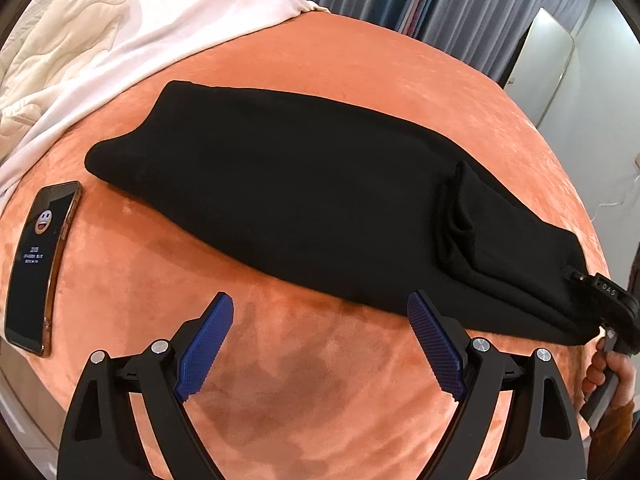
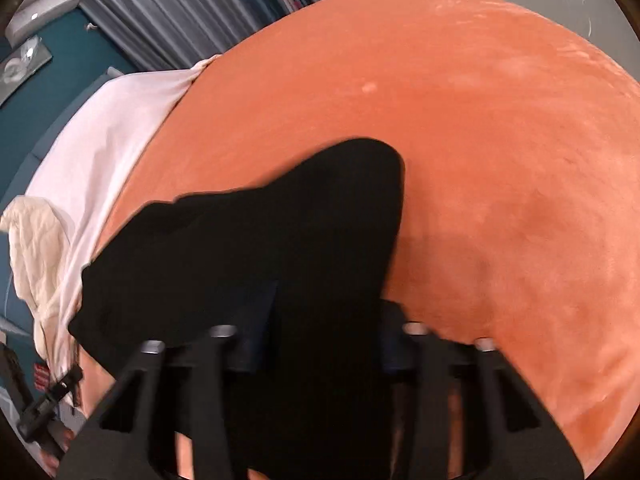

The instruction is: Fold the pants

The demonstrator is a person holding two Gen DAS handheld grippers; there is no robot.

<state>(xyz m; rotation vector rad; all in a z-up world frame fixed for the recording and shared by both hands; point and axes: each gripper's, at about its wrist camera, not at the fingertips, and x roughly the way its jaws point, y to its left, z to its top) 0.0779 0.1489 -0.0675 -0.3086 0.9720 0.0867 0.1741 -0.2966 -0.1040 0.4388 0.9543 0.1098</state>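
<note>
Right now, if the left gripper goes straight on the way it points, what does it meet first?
Probably the orange blanket, just before the black pants. The left gripper stands open and empty; depth is unclear.

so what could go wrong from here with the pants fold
1. The right gripper grips one end of the black pants. The cloth there is bunched, so it may hold only some layers, and a lift could pull the fold apart.
2. The left gripper hangs open over the orange blanket, holding nothing. A pull from the right could drag the whole bundle.
3. The phone lies beside the pants' far end. A swept fold might knock it.
</note>
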